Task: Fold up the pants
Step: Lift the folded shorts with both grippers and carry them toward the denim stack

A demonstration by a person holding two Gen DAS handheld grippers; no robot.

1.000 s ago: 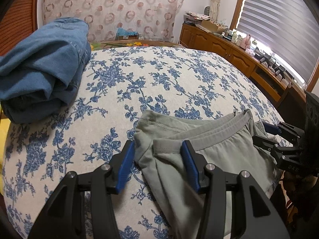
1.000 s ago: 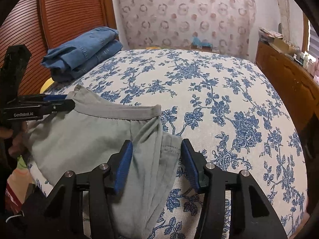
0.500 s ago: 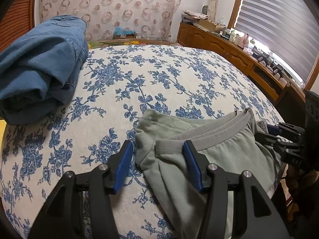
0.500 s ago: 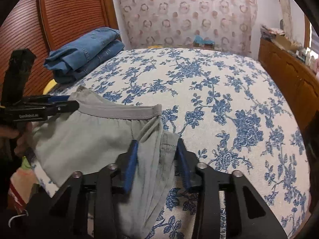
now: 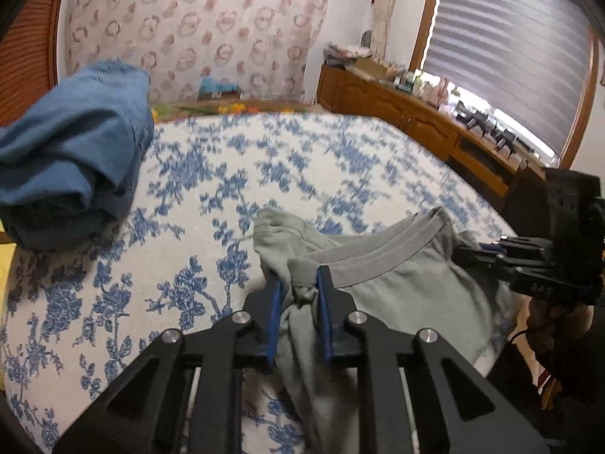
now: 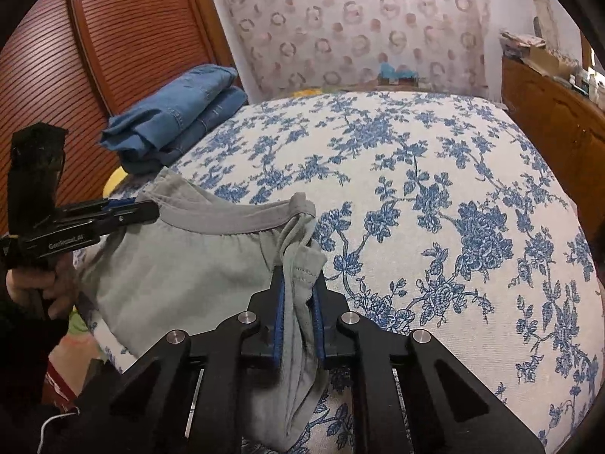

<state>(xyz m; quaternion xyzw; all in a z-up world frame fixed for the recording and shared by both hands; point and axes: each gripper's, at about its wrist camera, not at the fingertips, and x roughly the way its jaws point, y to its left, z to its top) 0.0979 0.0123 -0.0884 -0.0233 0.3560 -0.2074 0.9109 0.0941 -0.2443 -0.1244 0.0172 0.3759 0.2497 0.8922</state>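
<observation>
Grey-green pants (image 5: 397, 283) lie at the near edge of the blue-flowered bed (image 5: 227, 189), waistband toward the bed's middle; they also show in the right wrist view (image 6: 181, 265). My left gripper (image 5: 300, 291) is shut on the waistband's left corner, the cloth bunched between its blue pads. My right gripper (image 6: 298, 287) is shut on the right corner of the waist. Each gripper shows in the other's view: the right one (image 5: 487, 251) at the right, the left one (image 6: 140, 208) at the left. The legs hang over the bed edge, hidden.
Folded blue jeans (image 5: 72, 166) sit at the bed's left side, also in the right wrist view (image 6: 177, 117). A wooden sideboard (image 5: 416, 121) with clutter runs along the right wall under a window blind. A slatted wooden panel (image 6: 113, 56) stands at the left.
Both grippers have closed from open onto the waist corners of the pants. The cloth is now bunched and slightly lifted between the pads.
</observation>
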